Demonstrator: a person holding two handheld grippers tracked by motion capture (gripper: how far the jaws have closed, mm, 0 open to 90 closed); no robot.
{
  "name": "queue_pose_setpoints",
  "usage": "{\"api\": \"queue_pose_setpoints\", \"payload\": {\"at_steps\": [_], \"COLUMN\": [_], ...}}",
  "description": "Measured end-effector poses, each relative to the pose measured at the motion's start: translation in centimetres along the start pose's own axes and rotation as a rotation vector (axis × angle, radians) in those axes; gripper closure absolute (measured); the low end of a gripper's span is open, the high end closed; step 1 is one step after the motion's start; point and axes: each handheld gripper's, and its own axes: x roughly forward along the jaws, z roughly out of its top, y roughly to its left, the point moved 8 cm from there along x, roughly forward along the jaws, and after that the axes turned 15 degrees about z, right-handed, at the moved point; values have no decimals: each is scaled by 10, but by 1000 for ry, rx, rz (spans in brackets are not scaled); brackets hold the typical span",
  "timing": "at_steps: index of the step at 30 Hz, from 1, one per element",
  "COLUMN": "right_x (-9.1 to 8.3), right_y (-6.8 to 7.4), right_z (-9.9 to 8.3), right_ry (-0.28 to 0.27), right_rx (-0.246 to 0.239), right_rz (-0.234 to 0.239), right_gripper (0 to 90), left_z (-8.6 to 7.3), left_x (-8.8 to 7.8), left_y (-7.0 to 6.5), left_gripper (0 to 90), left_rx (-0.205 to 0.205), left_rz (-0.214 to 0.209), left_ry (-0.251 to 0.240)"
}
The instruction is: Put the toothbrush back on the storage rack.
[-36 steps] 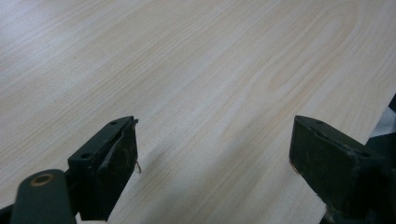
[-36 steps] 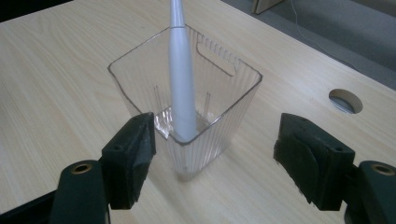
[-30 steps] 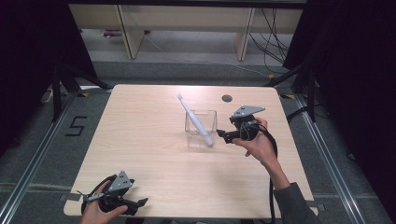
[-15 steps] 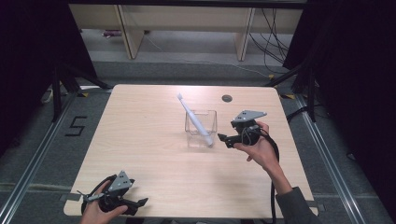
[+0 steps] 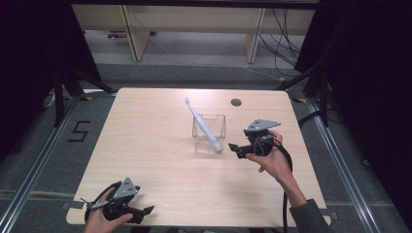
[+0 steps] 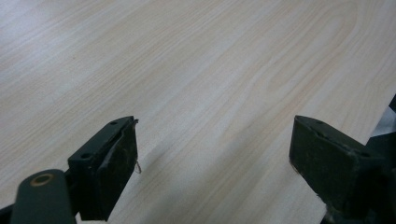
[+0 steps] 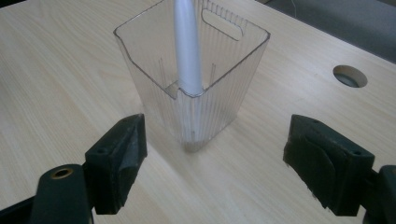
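The right gripper (image 5: pixel 235 149) has just been opening its jaws, nothing between them, beside the clear cup (image 5: pixel 209 133) at mid-table, where the toothbrush (image 5: pixel 201 124) leans. Placing looks finished; next, I judge, a clean retreat. The left gripper (image 5: pixel 145 211) rests open near the table (image 5: pixel 145 126) edge, with nothing nearby to obstruct it.

Light wood table (image 5: pixel 160 145) mid-frame on grey carpet (image 5: pixel 194 75), black curtains (image 5: pixel 369 73) both sides, pale shelving (image 5: pixel 194 22) along the top, a taped "5" (image 5: pixel 79 131) at left, cables (image 5: pixel 286 29) upper right.
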Motion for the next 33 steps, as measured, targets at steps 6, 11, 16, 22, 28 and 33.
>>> {"api": "queue_pose_setpoints", "payload": {"at_steps": [6, 11, 16, 22, 28, 33], "right_x": [0, 0, -1, -3, -4, -2], "right_y": [-3, -2, 0, 0, 2, 5], "right_z": [-9, -15, -20, -26, -34, -42], "right_ry": [-2, 2, -7, -3, -2, 19], "right_rx": [-4, 15, 16, 5, 9, 14], "right_rz": [-3, -5, -2, -3, -3, 1], "right_gripper": [213, 210, 210, 212, 214, 215], "left_z": [1, 0, 0, 1, 0, 1], "left_x": [-1, -1, -1, -1, -1, -1], "left_y": [-1, 1, 0, 1, 0, 1], "left_gripper": [150, 150, 150, 150, 150, 150], "left_rx": [5, 5, 7, 8, 14, 2], "left_rz": [-1, 5, 1, 5, 3, 5], "left_ry": [0, 1, 2, 0, 4, -1]}}
